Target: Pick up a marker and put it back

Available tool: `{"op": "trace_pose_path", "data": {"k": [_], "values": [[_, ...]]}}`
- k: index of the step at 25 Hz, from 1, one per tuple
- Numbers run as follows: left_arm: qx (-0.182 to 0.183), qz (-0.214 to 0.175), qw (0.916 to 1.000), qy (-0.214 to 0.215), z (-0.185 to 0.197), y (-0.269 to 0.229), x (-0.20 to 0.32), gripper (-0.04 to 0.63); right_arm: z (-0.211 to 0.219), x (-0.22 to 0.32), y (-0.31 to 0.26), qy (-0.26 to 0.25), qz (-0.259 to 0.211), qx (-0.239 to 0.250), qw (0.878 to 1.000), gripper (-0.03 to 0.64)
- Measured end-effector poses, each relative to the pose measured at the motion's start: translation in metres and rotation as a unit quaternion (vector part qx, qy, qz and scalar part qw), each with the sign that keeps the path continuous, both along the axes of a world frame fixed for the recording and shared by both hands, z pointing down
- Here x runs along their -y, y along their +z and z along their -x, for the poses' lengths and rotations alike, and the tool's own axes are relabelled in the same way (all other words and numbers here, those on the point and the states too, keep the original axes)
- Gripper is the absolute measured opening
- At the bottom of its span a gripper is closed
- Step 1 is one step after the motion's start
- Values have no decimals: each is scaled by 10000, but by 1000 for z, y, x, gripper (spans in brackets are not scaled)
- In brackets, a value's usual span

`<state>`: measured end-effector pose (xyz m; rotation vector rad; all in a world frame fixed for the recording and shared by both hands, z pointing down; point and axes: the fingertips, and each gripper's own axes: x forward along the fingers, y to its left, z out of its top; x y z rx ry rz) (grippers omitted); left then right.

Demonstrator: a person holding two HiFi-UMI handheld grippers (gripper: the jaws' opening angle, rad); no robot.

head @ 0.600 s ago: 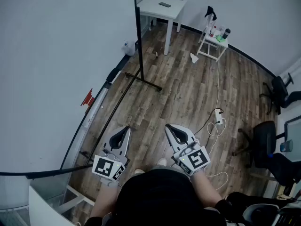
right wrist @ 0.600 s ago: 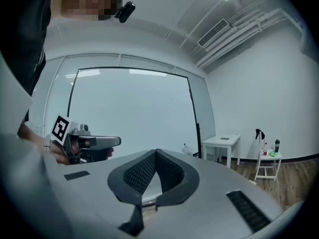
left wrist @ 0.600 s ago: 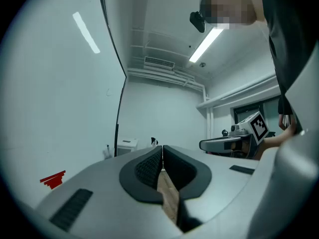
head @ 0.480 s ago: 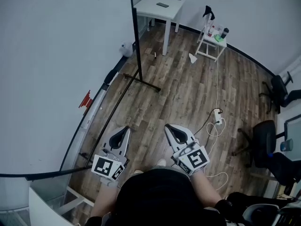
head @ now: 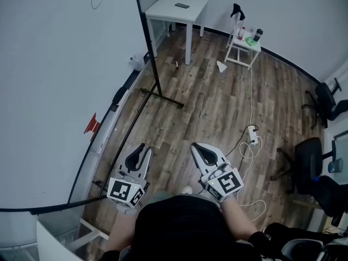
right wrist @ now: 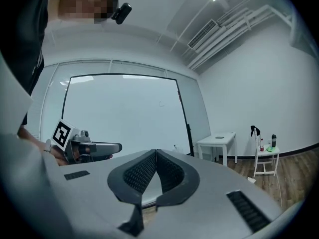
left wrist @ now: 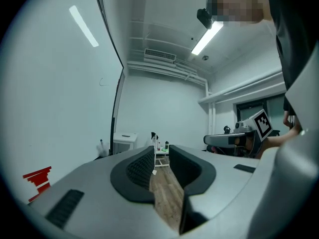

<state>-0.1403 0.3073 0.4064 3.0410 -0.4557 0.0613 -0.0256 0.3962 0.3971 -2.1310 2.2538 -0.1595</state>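
Close beside a large whiteboard [head: 54, 91], a person stands on a wood-plank floor [head: 217, 107] holding a gripper in each hand at waist height, both pointing out over the boards. The left gripper [head: 140, 150] has its jaws set slightly apart; its own view [left wrist: 160, 151] shows only floor in the narrow gap between the black pads. The right gripper [head: 197, 147] has its jaws pressed together at the tips, pinching nothing [right wrist: 156, 152]. Neither touches anything.

The marker cannot be made out for certain in any view. A small dark stick [head: 175, 64] lies on the floor beside a leg of the white table [head: 176, 10], too small to identify. A red patch [head: 91, 124] shows low on the whiteboard, above the grey ledge [head: 109, 125] along its lower edge. Farther off stand a small white stand [head: 243, 50] carrying bottles, a power strip [head: 253, 135] with its cable, and a dark office chair [head: 304, 156].
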Motion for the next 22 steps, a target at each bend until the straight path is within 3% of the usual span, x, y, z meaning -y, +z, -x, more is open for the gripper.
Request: {"op": "trace_pose_path", "data": {"k": [8, 13, 22], "values": [[168, 219, 9996, 17, -45, 21, 56, 110, -37, 53, 7, 21, 85, 39, 10000, 29], [294, 310, 9991, 11, -84, 27, 145, 114, -75, 132, 11, 175, 326, 55, 9993, 29], [578, 465, 9965, -388, -114, 44, 286, 126, -125, 275, 19, 247, 606, 87, 9978, 29]]}}
